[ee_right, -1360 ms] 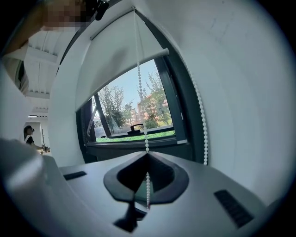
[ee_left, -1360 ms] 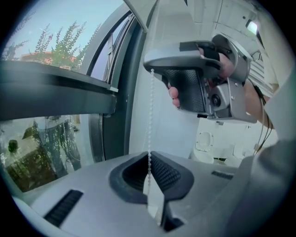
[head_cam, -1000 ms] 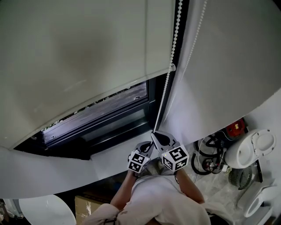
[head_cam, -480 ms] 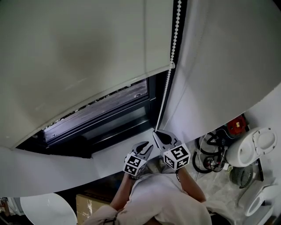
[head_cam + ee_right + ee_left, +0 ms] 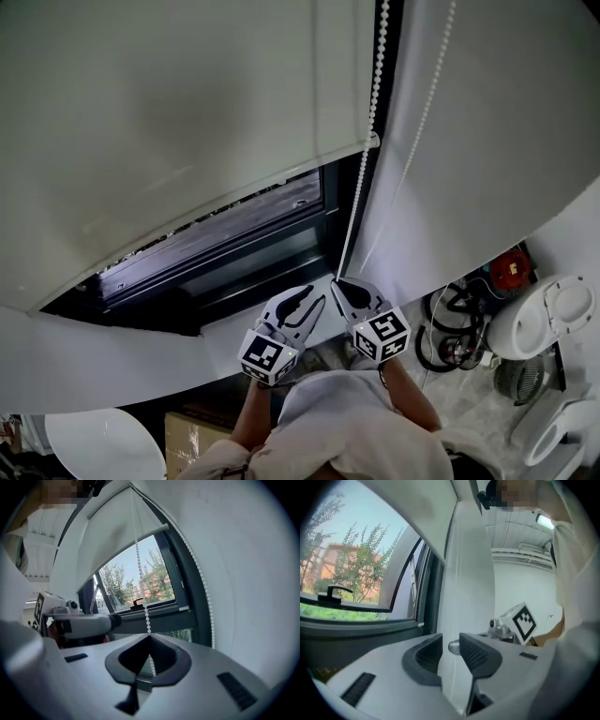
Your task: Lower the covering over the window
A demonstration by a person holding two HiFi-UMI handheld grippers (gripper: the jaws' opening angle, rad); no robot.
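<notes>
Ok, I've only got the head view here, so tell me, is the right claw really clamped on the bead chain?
Observer: Yes, the right gripper view shows the right claw shut on the bead chain, which rises straight from its tips.
Operator: And the left one?
Observer: The left claw has just been opening; its view shows jaws apart, no chain between them.
Operator: Anything outside?
Observer: Yes, trees and a reddish building, in the left gripper view.
</notes>
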